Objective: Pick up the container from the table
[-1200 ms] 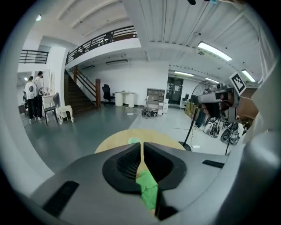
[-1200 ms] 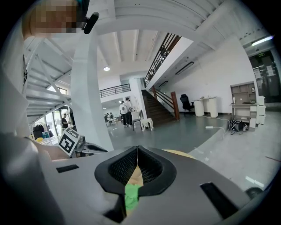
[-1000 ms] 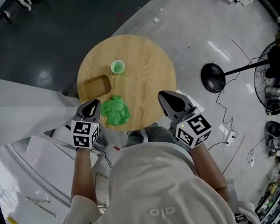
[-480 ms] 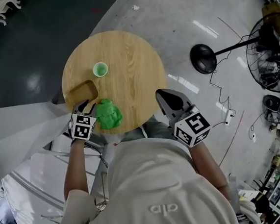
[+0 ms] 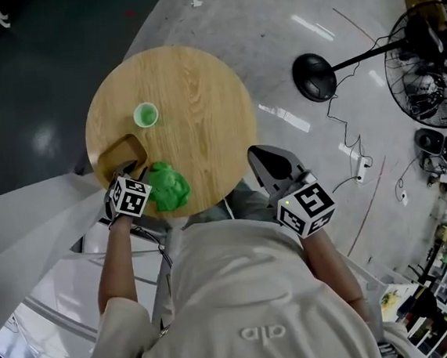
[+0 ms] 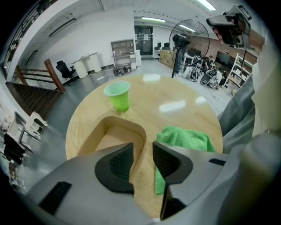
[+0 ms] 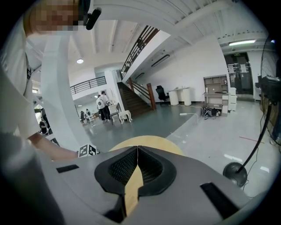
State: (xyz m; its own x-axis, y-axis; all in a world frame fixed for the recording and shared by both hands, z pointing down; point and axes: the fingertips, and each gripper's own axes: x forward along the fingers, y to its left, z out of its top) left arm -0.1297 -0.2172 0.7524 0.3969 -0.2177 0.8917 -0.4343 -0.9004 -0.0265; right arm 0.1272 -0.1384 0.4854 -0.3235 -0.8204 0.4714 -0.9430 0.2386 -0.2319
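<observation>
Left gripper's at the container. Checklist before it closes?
1. Left gripper jaws open: ok, they have just been opening.
2. Container wall between the jaws: ok, the wall nearest the green cloth stands in the gap.
3. Grip on that wall: not ok, jaws not closed on it.
4. Cloth out of the pinch: cannot tell, it lies close beside one jaw.
5. Green cup clear: ok, stands apart beyond the container.
6. Right gripper clear: ok, shut, empty, away from the container.
</observation>
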